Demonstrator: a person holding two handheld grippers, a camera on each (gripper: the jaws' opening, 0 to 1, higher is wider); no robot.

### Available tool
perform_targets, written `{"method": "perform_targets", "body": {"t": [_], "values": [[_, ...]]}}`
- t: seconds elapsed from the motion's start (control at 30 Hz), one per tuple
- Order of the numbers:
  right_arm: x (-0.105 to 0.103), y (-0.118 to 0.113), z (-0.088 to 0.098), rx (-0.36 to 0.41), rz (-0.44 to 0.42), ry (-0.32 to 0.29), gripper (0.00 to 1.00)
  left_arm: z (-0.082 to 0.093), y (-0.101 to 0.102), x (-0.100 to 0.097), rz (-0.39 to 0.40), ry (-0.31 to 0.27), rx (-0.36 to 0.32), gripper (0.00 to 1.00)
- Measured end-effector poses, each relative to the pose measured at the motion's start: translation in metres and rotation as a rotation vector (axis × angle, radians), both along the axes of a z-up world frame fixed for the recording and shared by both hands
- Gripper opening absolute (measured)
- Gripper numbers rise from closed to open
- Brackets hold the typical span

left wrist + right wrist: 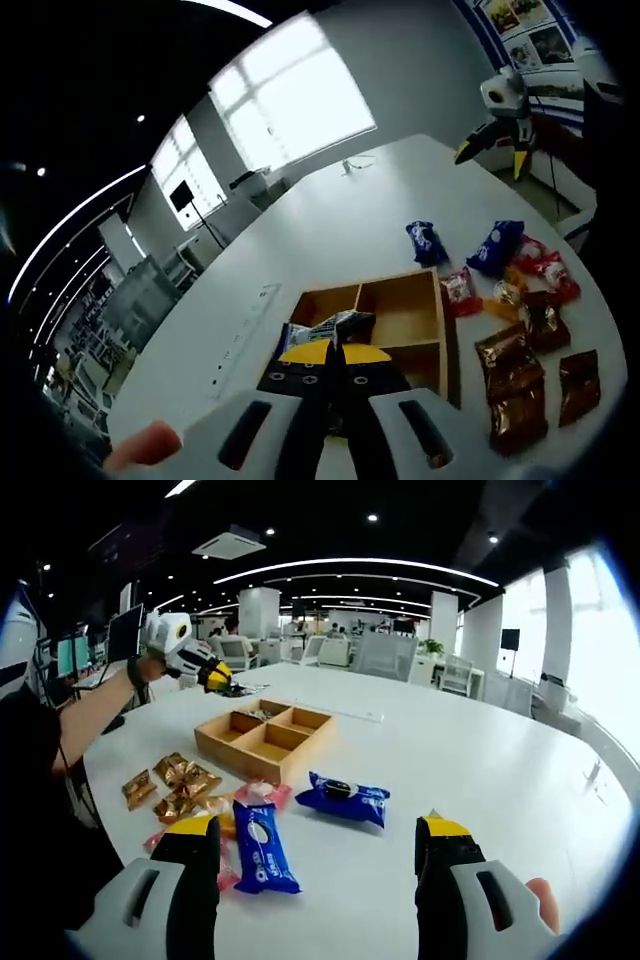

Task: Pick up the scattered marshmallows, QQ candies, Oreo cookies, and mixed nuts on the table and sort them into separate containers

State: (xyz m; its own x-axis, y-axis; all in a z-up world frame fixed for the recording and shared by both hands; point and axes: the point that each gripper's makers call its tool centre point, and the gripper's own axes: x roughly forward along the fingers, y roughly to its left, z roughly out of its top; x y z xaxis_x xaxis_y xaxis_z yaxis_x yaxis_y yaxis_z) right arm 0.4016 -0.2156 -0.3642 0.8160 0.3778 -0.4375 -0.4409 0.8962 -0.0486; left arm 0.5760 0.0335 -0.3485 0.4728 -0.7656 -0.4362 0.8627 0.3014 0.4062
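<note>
A silver-and-blue snack packet [335, 327] is pinched between the pressed-together jaws of the left gripper [335, 352] and held above the wooden divided tray [425, 300], over its near compartments. Two blue Oreo packets [428, 242] are seen on the white worktop [330, 225] beyond the tray, with red-and-white candy packets [545, 268] and brown nut packets [515, 375] spread just beside it. In the right gripper view, the right gripper [320, 852] is held with jaws spread wide and empty above the worktop, near the two Oreo packets. The left gripper is also seen there, over the tray's far corner.
</note>
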Motion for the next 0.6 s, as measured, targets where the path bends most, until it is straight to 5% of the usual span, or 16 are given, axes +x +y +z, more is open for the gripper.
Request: {"method": "perform_targets", "body": {"t": [0.6], "values": [[-0.002, -0.004, -0.003, -0.001, -0.011, 0.006, 0.75, -0.038, -0.007, 0.031, -0.002, 0.103, 0.010, 0.06]]}}
